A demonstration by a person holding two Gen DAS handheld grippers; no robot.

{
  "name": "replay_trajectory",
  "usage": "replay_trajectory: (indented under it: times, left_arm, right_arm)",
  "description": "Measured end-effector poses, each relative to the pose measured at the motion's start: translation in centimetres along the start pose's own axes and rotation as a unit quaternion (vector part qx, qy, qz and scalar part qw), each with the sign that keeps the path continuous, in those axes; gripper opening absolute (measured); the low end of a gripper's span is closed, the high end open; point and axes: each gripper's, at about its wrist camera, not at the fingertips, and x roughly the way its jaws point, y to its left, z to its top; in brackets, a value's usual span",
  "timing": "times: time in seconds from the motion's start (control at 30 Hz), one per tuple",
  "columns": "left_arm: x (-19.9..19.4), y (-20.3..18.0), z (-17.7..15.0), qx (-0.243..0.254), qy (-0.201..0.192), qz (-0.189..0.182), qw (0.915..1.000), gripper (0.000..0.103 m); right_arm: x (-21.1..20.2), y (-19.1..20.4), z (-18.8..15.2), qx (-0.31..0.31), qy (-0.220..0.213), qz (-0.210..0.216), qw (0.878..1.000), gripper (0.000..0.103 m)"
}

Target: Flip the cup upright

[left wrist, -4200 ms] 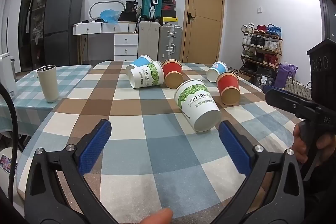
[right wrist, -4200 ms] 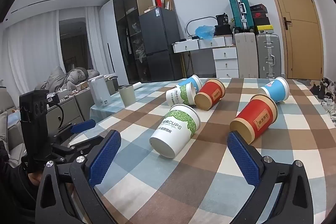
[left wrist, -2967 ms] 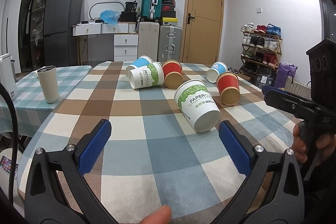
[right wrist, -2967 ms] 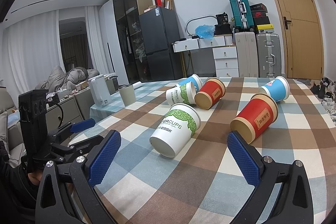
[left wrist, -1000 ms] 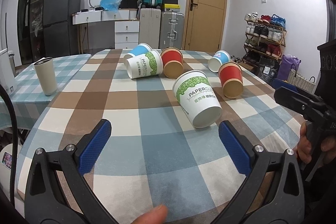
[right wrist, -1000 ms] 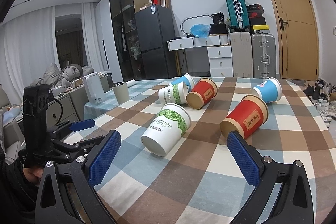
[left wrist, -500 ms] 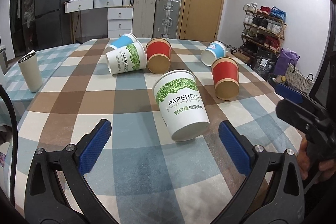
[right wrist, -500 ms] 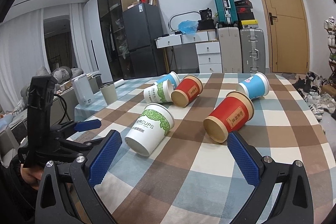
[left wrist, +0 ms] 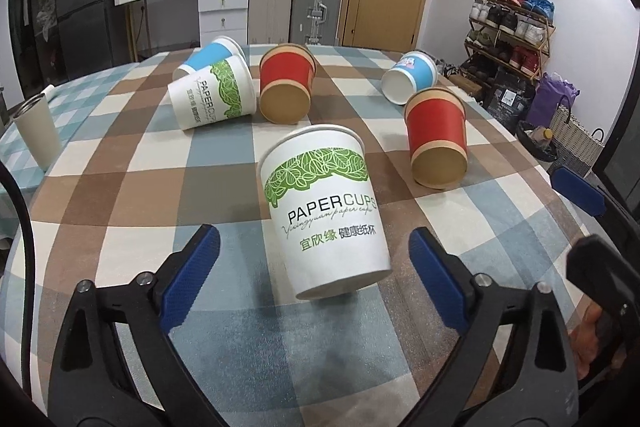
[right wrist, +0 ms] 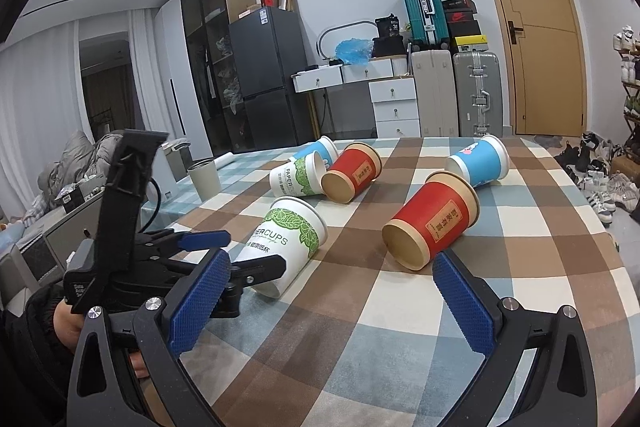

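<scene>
A white paper cup with green leaves (left wrist: pixel 326 207) lies on its side on the checked tablecloth (left wrist: pixel 132 187), base toward me. My left gripper (left wrist: pixel 314 281) is open, its blue pads either side of the cup's base, not touching it. In the right wrist view the same cup (right wrist: pixel 286 241) lies left of centre with the left gripper (right wrist: pixel 240 253) at its base. My right gripper (right wrist: pixel 330 305) is open and empty, a red cup (right wrist: pixel 432 221) on its side just beyond its right pad.
Other cups lie on their sides farther back: a white and green one (left wrist: pixel 212 97), a blue one (left wrist: pixel 210 57), a red one (left wrist: pixel 286 87), another red one (left wrist: pixel 438 137) and a blue one (left wrist: pixel 410 77). A beige tumbler (left wrist: pixel 38 131) stands upright at the left.
My left gripper has moved forward and tilted down, so the white and green cup now sits between its open pads. The right gripper has shifted a little closer to the red cup.
</scene>
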Motion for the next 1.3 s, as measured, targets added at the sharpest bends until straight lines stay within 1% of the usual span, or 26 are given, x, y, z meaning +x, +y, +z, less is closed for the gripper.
replay_trajectory:
  times: [0.03,0.1,0.17,0.2,0.23,0.27,0.3,0.4,0.67,0.73,0.97,1.3]
  left_arm:
    - [0.3,0.2,0.0,-0.004,0.007,-0.005,1.0,0.086]
    - [0.8,0.2,0.1,-0.008,0.017,-0.012,0.9997,0.081]
    - [1.2,0.2,0.1,-0.014,0.024,-0.02,0.9994,0.071]
    - [1.3,0.3,0.1,-0.017,0.026,-0.025,0.9992,0.063]
    - [1.3,0.4,0.1,-0.02,0.027,-0.03,0.999,0.059]
    - [1.3,0.4,0.0,-0.022,0.026,-0.032,0.9989,0.058]
    - [1.3,0.3,0.0,-0.023,0.024,-0.032,0.9989,0.056]
    - [1.2,0.2,-0.1,-0.023,0.019,-0.033,0.999,0.055]
    - [-0.6,0.7,-0.6,-0.031,0.001,-0.026,0.9992,0.055]
    - [-2.0,1.2,-1.1,-0.036,-0.006,-0.027,0.999,0.055]
    - [-5.1,2.2,-2.2,-0.043,-0.028,-0.022,0.9984,0.055]
    - [-8.6,2.7,-4.6,-0.055,-0.043,-0.018,0.9974,0.055]
  right_arm:
    - [0.0,0.0,0.0,0.0,0.0,0.0,1.0,0.103]
    - [0.0,0.0,0.0,0.0,0.001,0.001,1.0,0.103]
    - [0.1,0.0,0.0,0.0,0.002,0.0,1.0,0.103]
    - [0.0,0.0,0.0,0.0,0.001,0.0,1.0,0.103]
    - [0.1,0.0,0.0,0.0,0.001,0.0,1.0,0.103]
    - [0.1,0.0,0.0,0.001,0.002,0.0,1.0,0.103]
    - [0.0,0.0,0.0,0.001,0.001,0.0,1.0,0.103]
    - [0.1,0.0,0.0,0.0,0.001,0.0,1.0,0.103]
    - [0.2,0.1,-0.1,-0.001,0.001,0.004,1.0,0.103]
    - [0.3,0.2,-0.1,0.0,0.001,0.006,1.0,0.103]
    - [0.7,1.0,-0.2,-0.008,0.006,0.017,1.0,0.103]
    - [1.1,1.0,-0.2,-0.008,0.015,0.024,1.0,0.103]
